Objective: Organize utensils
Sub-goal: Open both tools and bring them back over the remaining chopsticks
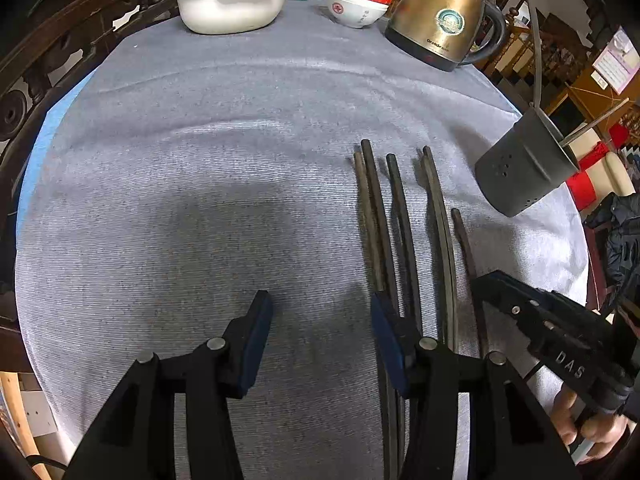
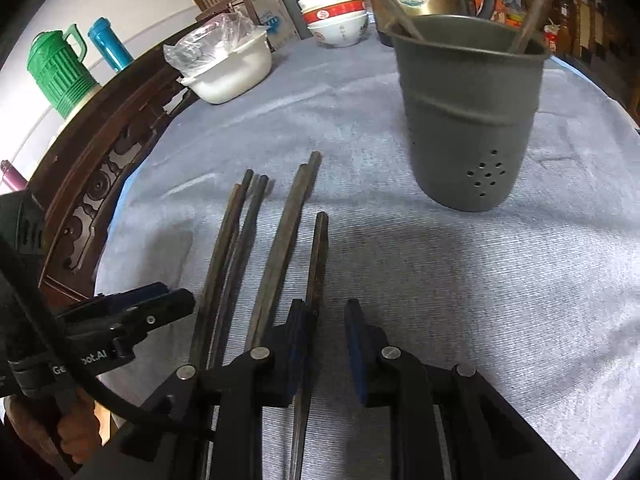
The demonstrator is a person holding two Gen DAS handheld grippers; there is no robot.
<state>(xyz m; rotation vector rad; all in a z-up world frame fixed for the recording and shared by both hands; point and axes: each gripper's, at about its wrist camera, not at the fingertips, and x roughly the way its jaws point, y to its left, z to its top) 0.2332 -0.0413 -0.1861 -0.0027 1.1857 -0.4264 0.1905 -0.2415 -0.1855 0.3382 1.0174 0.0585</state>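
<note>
1. Right gripper point(image 2: 327, 344) hovering low over the near ends of the dark chopsticks point(image 2: 256, 248), jaws parted a little and gripping nothing; rightmost chopstick point(image 2: 318, 256) running in beside the left pad, seemingly not yet between the pads, though hard to tell.
2. Left gripper point(image 1: 320, 336) hanging just left of the same bundle, jaws spread wide and empty, right pad sitting over the leftmost sticks.
3. Chopsticks lying roughly parallel on the grey tablecloth point(image 1: 200, 160), tips pointing away; grey perforated utensil holder point(image 2: 472, 120) standing upright just beyond and to the right, already carrying a couple of sticks.
4. Judging the step in hand: picking one stick for the holder. Shifting slightly left to centre that rightmost chopstick between the pads, closing squarely across its shaft, avoiding pinching the neighbour.
5. Lifting straight before tilting tip-down into the holder, guarding against the stick swivelling in the grip.
6. Both tools angling forward and down; brass kettle point(image 1: 444, 20), stacked bowls point(image 1: 356, 0) and white basin point(image 1: 232, 4) staying well apart at the far edge.
</note>
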